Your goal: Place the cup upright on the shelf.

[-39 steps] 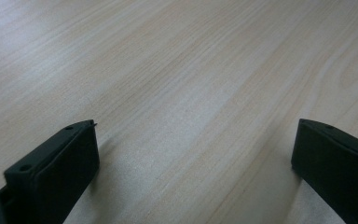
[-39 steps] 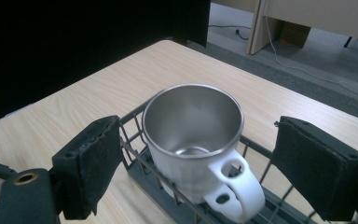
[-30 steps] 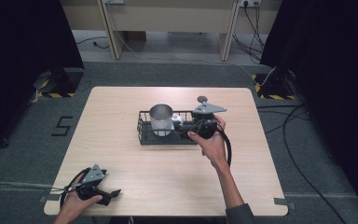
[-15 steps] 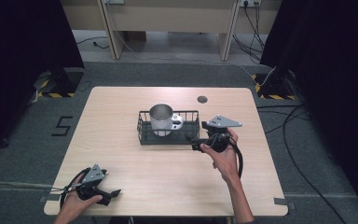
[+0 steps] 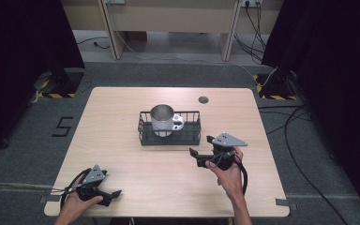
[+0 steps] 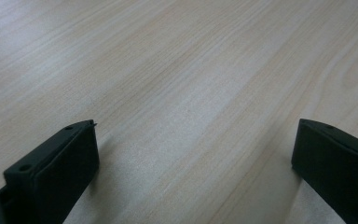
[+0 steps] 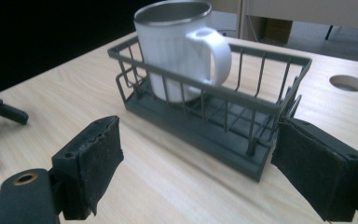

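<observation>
A white mug (image 5: 162,120) with a metal rim stands upright in the left part of a dark wire basket (image 5: 191,134) at the table's middle. Seen along the right gripper view, the mug (image 7: 177,46) has its handle turned toward the basket's (image 7: 242,135) empty half. My right gripper (image 5: 198,155) hovers just in front of and to the right of the basket, pointing at it; its jaws are open with nothing between them (image 7: 198,144). My left gripper (image 5: 114,197) rests at the near left corner, open over bare wood (image 6: 196,135).
The light wooden table (image 5: 122,108) has a round cable hole (image 5: 203,99) behind the basket, also visible from the right gripper (image 7: 347,83). The left gripper's tips (image 7: 0,109) peek in at the far left of the right gripper view. Dark floor and cables surround the table.
My right gripper has drawn back from the basket's right end toward the near side and sunk lower, empty. The mug and basket stayed put. The left gripper has not moved.
</observation>
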A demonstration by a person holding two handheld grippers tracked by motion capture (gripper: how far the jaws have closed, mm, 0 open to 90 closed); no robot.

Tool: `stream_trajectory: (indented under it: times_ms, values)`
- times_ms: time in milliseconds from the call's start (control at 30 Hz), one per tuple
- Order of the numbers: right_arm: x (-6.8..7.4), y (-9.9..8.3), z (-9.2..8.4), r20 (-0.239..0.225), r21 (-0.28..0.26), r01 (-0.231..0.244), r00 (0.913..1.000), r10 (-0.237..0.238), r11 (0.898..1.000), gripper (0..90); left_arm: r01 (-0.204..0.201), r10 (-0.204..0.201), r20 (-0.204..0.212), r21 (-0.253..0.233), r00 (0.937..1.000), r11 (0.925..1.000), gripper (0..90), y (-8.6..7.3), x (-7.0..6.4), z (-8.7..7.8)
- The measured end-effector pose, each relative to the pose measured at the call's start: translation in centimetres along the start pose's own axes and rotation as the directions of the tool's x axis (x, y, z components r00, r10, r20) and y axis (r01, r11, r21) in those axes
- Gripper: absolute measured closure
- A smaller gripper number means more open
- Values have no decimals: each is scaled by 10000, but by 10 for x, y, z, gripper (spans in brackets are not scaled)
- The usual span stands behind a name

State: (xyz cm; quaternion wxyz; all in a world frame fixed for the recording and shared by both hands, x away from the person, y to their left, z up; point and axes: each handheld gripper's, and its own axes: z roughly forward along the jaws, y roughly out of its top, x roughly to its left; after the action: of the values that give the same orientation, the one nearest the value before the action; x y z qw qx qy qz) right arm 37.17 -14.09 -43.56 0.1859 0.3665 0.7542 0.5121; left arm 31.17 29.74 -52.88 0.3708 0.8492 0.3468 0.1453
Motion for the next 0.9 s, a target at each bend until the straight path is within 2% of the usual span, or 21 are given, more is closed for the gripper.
stream_trajectory:
  times_ms: [200, 267, 500, 800, 900]
  values:
    - [6, -17, -3, 74, -105, 22, 10000, -21, 9999, 154, 1, -1, 10, -10, 10000, 10000, 0, 0, 0, 0]
    - [5, -25, -3, 79, 15, -91, 9999, 91, 10000, 154, 2, -2, 9, -7, 10000, 10000, 0, 0, 0, 0]
    - [10, -32, -1, -25, -23, -38, 10000, 38, 10000, 155, -2, 2, 9, -6, 10000, 10000, 0, 0, 0, 0]
    - [14, -50, 1, 112, 509, -97, 9999, 92, 9987, 155, -16, 16, 29, -7, 10000, 10000, 0, 0, 0, 0]
    - [15, -55, -1, 17, 530, -109, 9999, 108, 9985, 155, -15, 15, 32, -8, 10000, 10000, 0, 0, 0, 0]
